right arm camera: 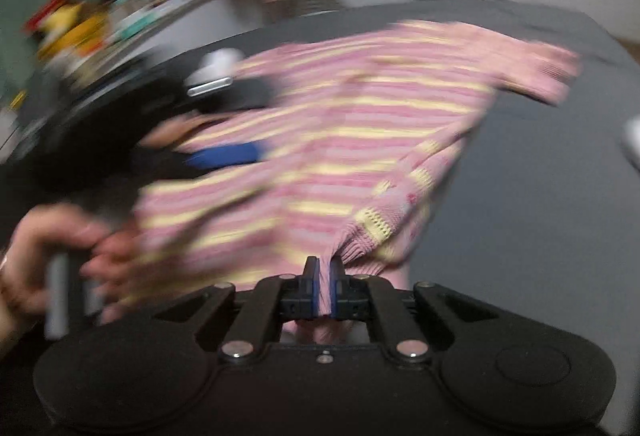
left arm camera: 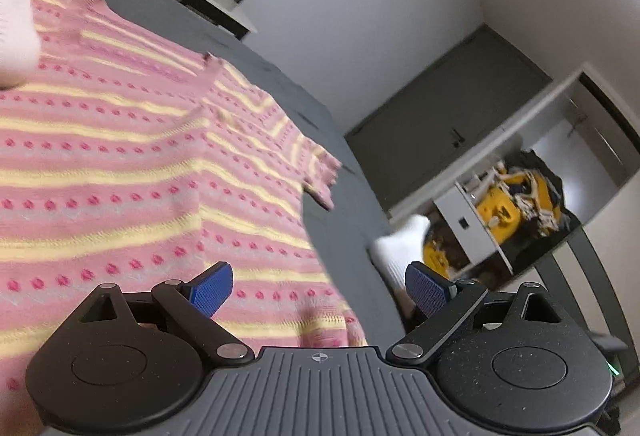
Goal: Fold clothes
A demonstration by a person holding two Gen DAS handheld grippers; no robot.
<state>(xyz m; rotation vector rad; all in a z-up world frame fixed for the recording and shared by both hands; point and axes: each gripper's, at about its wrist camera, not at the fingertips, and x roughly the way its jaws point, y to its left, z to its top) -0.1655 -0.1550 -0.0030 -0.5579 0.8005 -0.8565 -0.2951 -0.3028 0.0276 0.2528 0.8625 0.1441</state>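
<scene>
The pink sweater [left arm camera: 152, 139] with yellow stripes and darker pink dots lies spread on the dark grey worktop [left arm camera: 344, 203], and one short sleeve [left arm camera: 316, 171] reaches toward the edge of the worktop.

The left claw [left arm camera: 319, 288] is wide open and empty — its two blue pads [left arm camera: 210, 290] stand far apart above the lower part of the sweater, and nothing is between them. I cannot tell if it touches the cloth. A white piece of cloth [left arm camera: 18, 15] is at the upper left corner of this view, beside the sweater, and another white piece [left arm camera: 396, 248] lies on the worktop just behind the right pad. Behind the worktop there is a white wall, a grey door [left arm camera: 448, 115] and an open white cabinet [left arm camera: 512, 203] with a yellow object [left arm camera: 508, 199] inside.

The right wrist view is strongly blurred. The right claw [right arm camera: 324, 290] is closed on the ribbed hem of the sweater [right arm camera: 340, 139]; a fold of pink knit stands pinched between the two fingers [right arm camera: 310, 288]. From there the sweater stretches away over the worktop [right arm camera: 540, 215], lifted and wrinkled near the claw. At the left side of this view a hand [right arm camera: 44, 260] holds a grey handle, and a blue pad [right arm camera: 228, 155] of the other tool shows beside the sweater edge. The background there is too blurred to name.
</scene>
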